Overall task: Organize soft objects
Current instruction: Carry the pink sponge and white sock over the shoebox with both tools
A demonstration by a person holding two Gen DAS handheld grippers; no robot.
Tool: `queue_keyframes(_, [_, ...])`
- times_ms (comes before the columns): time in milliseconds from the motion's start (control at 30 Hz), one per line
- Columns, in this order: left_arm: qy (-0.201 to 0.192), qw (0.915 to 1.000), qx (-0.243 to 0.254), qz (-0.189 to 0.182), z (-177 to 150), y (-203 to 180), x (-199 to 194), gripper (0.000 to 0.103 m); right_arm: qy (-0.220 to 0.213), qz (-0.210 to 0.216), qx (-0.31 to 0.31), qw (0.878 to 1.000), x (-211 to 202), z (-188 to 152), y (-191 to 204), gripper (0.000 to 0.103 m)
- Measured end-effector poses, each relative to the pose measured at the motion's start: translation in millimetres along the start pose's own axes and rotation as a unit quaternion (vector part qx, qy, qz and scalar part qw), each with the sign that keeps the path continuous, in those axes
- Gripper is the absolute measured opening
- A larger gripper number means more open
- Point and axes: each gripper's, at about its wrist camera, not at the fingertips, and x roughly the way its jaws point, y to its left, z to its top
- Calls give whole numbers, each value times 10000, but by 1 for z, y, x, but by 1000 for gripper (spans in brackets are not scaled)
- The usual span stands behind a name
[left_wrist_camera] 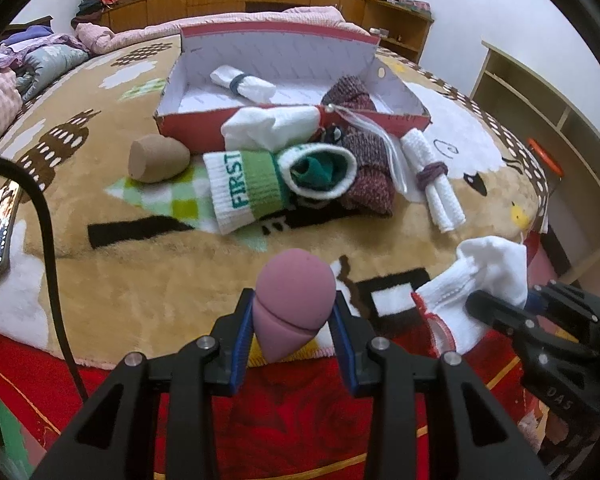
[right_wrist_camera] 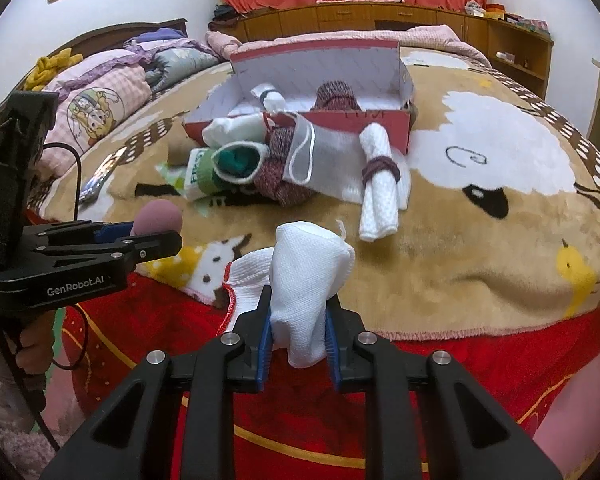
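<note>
We've got both tools loaded: the left tool (left_wrist_camera: pixel 294 334) is clenched on a mauve sponge (left_wrist_camera: pixel 296 300) at the lower centre of its frame, and the right tool (right_wrist_camera: pixel 298 340) is grasping a white cloth (right_wrist_camera: pixel 306 280), bunched between its blue pads, its loose end trailing onto the bed (right_wrist_camera: pixel 480 248). We read this as the pick-up done and the carry about to start. Next, we'd say, both loads need to travel up-frame to the red box (left_wrist_camera: pixel 380 126) and be let go over its open floor, clear of the clutter in front. Inside the box we see a rolled white towel (left_wrist_camera: pixel 244 82) and a dark red knit (left_wrist_camera: pixel 350 92). Just in front of it lie a green-and-white sock (left_wrist_camera: pixel 244 188), a banded white roll (left_wrist_camera: pixel 434 176) and a tan sponge (left_wrist_camera: pixel 158 158).
</note>
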Motion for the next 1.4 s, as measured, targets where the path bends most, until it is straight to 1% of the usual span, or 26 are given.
queue_keyframes(300, [-225,9997,-13,43,18,3,-15,38,-254,42,-53,9997,-10,18,-1,23])
queue_keyframes(633, [-466,9989,73,63,53,2,-23,38,-517,0,-141,9986,-14,50,-8,23])
queue_keyframes(833, [-543,9984,108,106,77,4,-18,38,-625,-30,-186,9979,-10,71,-13,23])
queue_keyframes(1033, [-570,9983,67,67,99,7,-9,38,-613,-101,-161,9979,1,91,-19,23])
queue_keyframes(1400, [-656,9975,176,209,145,17,11,38,-986,-285,-173,9946,3,136,-35,23])
